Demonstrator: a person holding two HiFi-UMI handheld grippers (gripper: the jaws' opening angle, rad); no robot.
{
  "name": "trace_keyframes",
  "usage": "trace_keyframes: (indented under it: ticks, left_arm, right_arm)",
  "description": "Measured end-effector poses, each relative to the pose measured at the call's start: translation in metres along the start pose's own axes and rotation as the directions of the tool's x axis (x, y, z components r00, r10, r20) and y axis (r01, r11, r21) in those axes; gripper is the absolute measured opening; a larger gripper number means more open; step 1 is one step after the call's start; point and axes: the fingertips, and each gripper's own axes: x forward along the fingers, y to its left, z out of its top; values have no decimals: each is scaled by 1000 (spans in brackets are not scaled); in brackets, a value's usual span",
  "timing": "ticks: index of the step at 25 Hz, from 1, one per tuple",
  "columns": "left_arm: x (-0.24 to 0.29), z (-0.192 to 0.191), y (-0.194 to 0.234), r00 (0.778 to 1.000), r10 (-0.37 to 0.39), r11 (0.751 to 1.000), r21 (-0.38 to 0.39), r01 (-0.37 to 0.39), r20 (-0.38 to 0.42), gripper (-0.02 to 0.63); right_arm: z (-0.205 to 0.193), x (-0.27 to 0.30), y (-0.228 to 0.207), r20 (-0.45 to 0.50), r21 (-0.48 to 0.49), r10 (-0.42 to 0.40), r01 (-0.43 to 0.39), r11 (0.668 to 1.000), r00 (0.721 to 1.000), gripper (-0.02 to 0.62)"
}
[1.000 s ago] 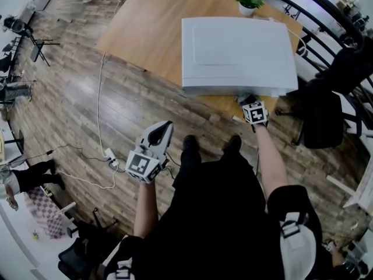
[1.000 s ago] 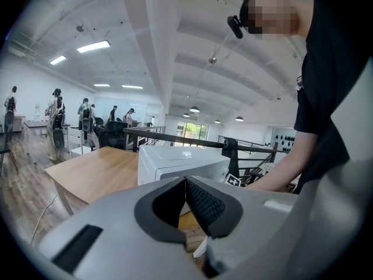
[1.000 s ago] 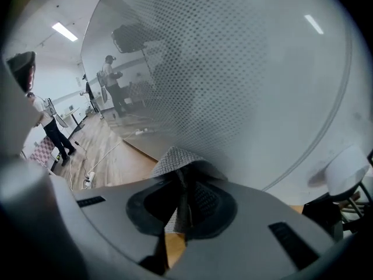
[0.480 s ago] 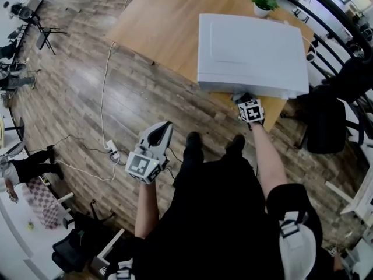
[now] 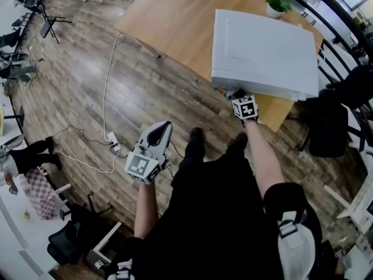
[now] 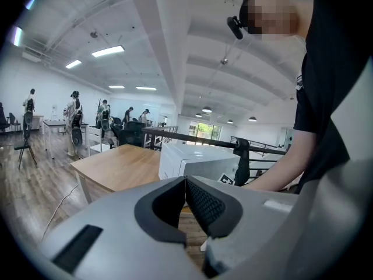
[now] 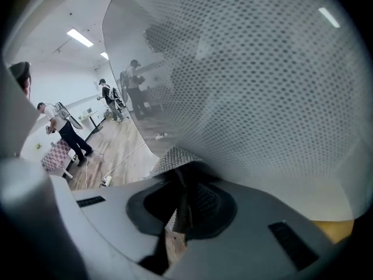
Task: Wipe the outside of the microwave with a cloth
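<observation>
Wood-plank floor (image 5: 76, 86) fills the near ground, with a white cable (image 5: 105, 80) and a power strip (image 5: 112, 139) lying on it. Nearest, the left gripper (image 5: 164, 126) is held low at the person's left side, well apart from the table (image 5: 169, 22); its jaws are brought together at the tips and nothing is gripped between them (only the dark pads (image 6: 205, 204) are seen meeting). Further forward, the right gripper (image 5: 235, 94) is stretched out on a bare arm, its marker cube (image 5: 245, 108) facing up. Its jaws are clamped on a grey cloth (image 7: 173, 158), and the cloth is pressed against the front face of the microwave (image 5: 262, 51), low down near the front's left end as seen from the head view. The dotted mesh of the door is shown close up in the right gripper view. The white microwave is set on the near right part of the table, its front at the table's edge. A small potted plant (image 5: 278, 2) is placed just behind it. A black railing (image 5: 344, 25) is seen past the table, and people (image 6: 73, 118) are standing at desks far across the room.
</observation>
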Motion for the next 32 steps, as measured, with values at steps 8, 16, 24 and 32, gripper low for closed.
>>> trace_keyframes:
  ticks: [8,16,24,32]
  left_arm:
    - [-27,2,22,999,35,999,-5,-35,10,3]
    - [-43,-1,40,999,39,999,1,-39,14,3]
    - [-62,-5,59,997,70,998,-3,-70,16,3]
    - [-70,-8,69,998,55,998,7,-55,11,3]
  right_arm:
    - [11,19,38,-13,0,29,-29,1000,1000,20]
    - [21,31,60,-4,2,37,-37,999,999,20]
    - [30,47,86,-1,-11,50,-50,999,999,20]
    - [30,56,98,-15,2,54,-53,999,998,20]
